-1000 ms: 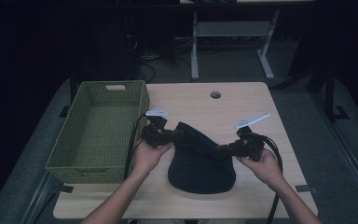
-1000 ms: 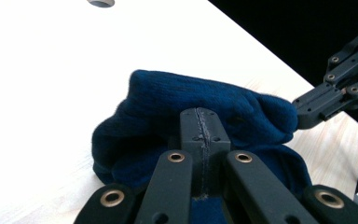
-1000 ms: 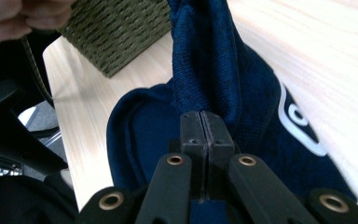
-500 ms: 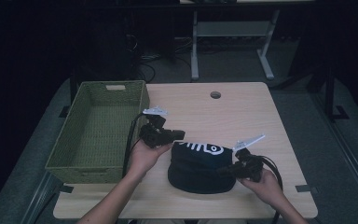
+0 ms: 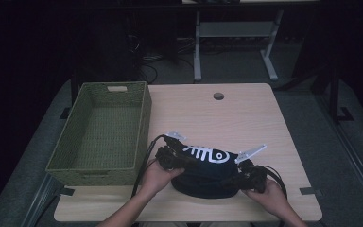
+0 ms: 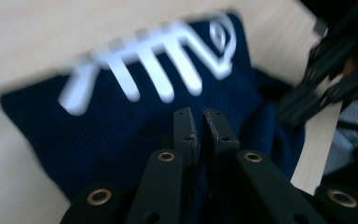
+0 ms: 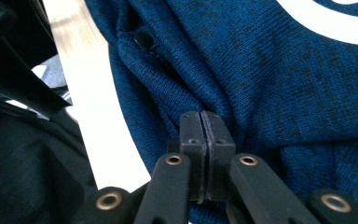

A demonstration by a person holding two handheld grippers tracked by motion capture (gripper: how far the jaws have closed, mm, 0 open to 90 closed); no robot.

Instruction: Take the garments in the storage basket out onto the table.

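Navy garment (image 5: 208, 172) with a white fish-bone print sits folded on the near part of the wooden table (image 5: 246, 118), between my two hands, just right of the woven basket (image 5: 75, 161). My left gripper (image 5: 170, 158) is at the garment's left edge; in the left gripper view its jaws are pressed nearly together with dark knit pinched between them, print (image 6: 154, 65) lying flat beyond the tips (blurred there). My right gripper (image 5: 248, 176) is at the garment's right edge; in the right gripper view its jaws are squeezed tight on a bunched fold of the blue knit (image 7: 261, 70), bare tabletop (image 7: 93, 116) visible to the side. Basket is green, rectangular, open-topped with a cut-out handle at the far end, and its inside shows bare weave (garment is outside it, close to its right wall but whether touching I cannot tell). Table has a round cable hole (image 5: 218, 96) near the far edge, well apart from the garment
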